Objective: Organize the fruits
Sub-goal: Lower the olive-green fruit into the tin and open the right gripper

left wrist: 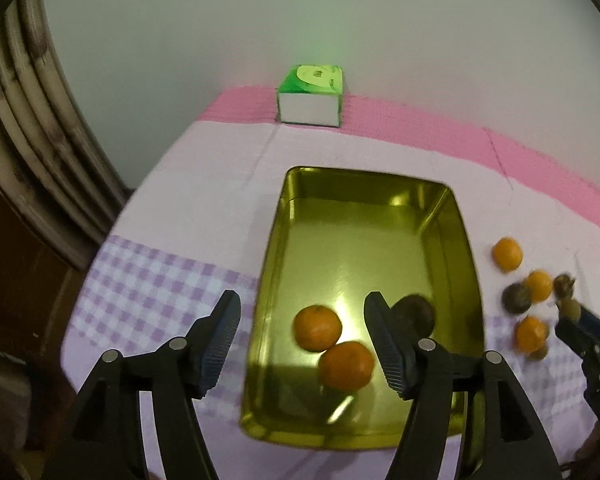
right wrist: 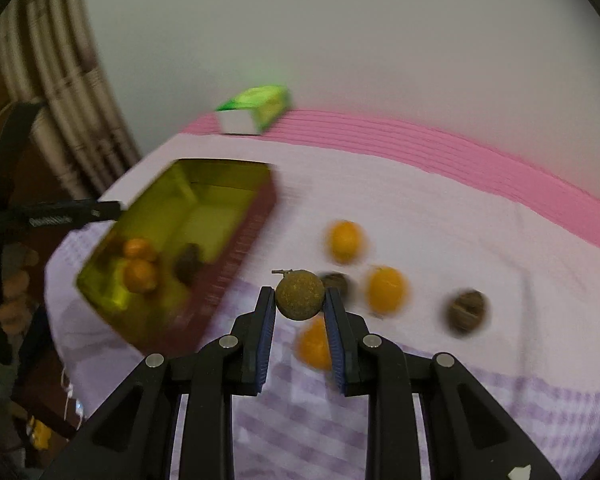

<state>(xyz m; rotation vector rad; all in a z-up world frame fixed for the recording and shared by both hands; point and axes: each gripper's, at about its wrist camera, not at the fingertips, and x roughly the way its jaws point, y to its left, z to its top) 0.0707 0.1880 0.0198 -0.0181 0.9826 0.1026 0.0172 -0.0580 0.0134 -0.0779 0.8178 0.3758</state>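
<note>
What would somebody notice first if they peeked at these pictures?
Probably the shiny gold rectangular metal tin in the middle of the pink and purple checked tablecloth, with two bright orange tangerines and a dark brown fruit inside. Next, the right gripper pinching a small round brownish-green fruit above more tangerines and dark fruits lying on the cloth to the tin's right.

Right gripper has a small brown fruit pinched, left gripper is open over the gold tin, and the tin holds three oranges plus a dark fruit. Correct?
Not quite: the left wrist view shows two oranges in the gold tin, not three. The rest stands.
</note>
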